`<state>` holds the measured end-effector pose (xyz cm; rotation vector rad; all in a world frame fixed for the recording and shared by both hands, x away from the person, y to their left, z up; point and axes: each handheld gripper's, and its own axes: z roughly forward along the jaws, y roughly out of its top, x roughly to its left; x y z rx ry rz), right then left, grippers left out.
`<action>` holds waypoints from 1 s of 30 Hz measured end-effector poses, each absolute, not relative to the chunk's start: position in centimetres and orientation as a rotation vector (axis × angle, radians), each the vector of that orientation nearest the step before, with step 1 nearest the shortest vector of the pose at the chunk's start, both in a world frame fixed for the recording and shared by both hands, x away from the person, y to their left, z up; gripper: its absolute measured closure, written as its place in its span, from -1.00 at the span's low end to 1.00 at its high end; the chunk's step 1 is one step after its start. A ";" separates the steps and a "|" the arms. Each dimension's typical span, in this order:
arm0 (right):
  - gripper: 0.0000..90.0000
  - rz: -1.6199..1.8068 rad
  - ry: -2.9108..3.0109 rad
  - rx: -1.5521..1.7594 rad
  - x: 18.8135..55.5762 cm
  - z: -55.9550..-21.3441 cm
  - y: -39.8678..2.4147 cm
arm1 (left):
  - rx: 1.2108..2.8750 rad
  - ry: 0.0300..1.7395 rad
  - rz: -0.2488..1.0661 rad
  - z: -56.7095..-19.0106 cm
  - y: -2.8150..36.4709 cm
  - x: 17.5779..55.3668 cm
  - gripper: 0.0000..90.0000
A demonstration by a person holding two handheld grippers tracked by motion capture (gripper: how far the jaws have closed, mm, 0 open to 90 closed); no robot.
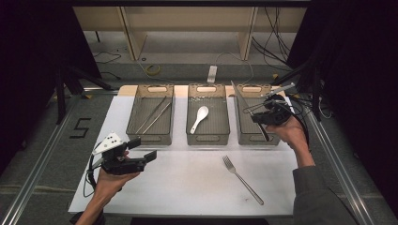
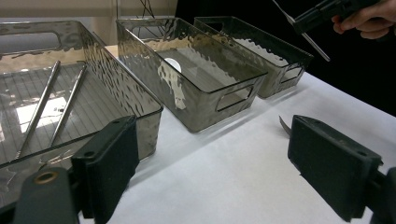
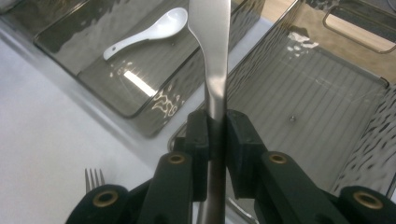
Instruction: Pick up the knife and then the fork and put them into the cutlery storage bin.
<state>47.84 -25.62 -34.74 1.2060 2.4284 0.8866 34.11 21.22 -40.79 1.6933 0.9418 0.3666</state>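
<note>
dim room, bright white table sheet (image 1: 187, 187), glare on the clear bins (image 2: 140, 51), soft focus up close.

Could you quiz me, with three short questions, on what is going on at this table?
1. True or false: the right gripper is shut on a long silver metal table knife.
2. Which smoked clear plastic bin holds the white ceramic soup spoon: A left, B middle, C right?
3. What lies loose on the white table sheet in front of the bins?

Key:
1. True; its jaws pinch the knife over the right bin.
2. B, the middle bin.
3. A silver metal fork; the left gripper hangs open near the left bin.
</note>
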 end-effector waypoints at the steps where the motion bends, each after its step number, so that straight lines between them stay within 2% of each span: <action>1: 0.79 0.889 2.424 1.210 48.1 -34.6 -25.6 | 1.693 0.941 0.368 -40.8 21.2 34.1 -0.65; 9: 0.79 0.892 2.369 1.295 50.1 -34.3 -25.7 | 1.682 0.940 0.375 -40.7 21.3 34.1 -0.65; 30: 0.79 0.825 2.278 1.515 53.3 -37.3 -27.0 | 1.659 0.939 0.392 -40.6 21.5 34.0 -0.65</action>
